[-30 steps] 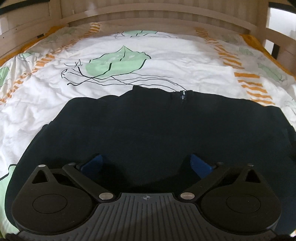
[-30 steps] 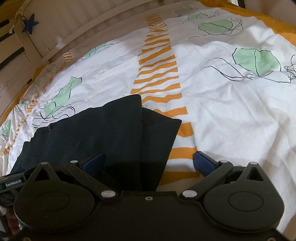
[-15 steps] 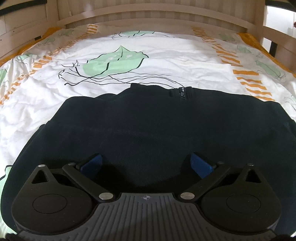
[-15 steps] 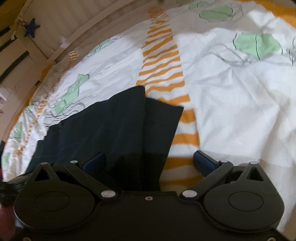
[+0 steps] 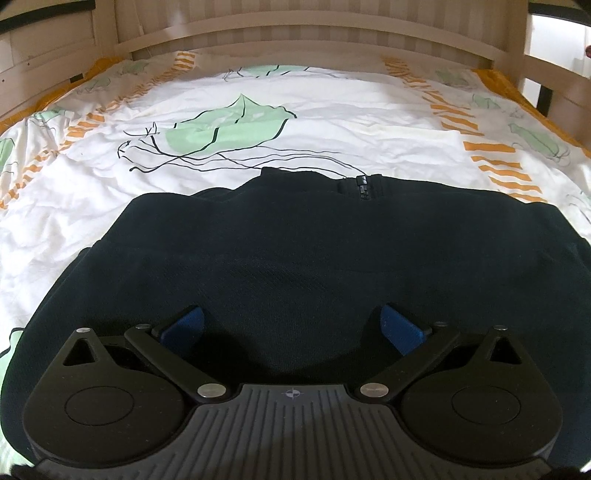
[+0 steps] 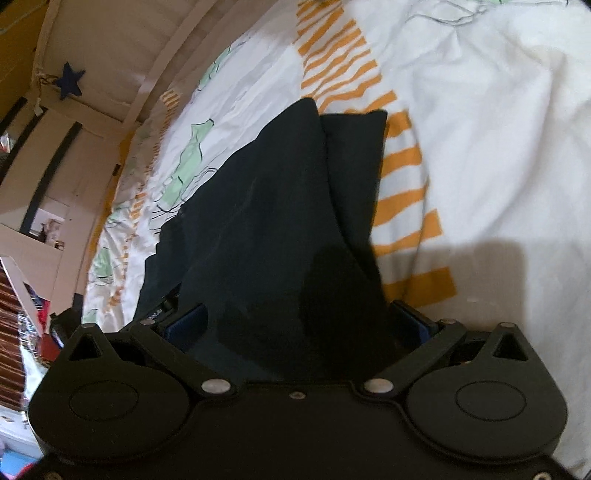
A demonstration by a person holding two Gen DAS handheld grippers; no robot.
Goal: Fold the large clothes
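A large black garment [image 5: 295, 240] with a short zip [image 5: 362, 186] at its collar lies flat on the bed, collar pointing away. My left gripper [image 5: 291, 325] hovers open over its near edge, blue fingers [image 5: 184, 325] wide apart with only flat cloth below. In the right wrist view the same black garment [image 6: 266, 221] runs away from me as a long folded strip, its square end on the orange stripes. My right gripper [image 6: 297, 325] is open, and the cloth fills the gap between its fingers and hides most of the right one.
The white bedspread [image 5: 258, 92] has green leaf prints and orange stripes. A wooden headboard [image 5: 295, 33] closes the far side and a rail [image 5: 554, 85] the right. In the right wrist view a blue star [image 6: 70, 79] hangs on the wooden frame, with room clutter at lower left.
The right gripper has rolled and moved in over the garment's end, so the cloth now spans its whole gap. The left gripper has only shifted slightly; both stay open.
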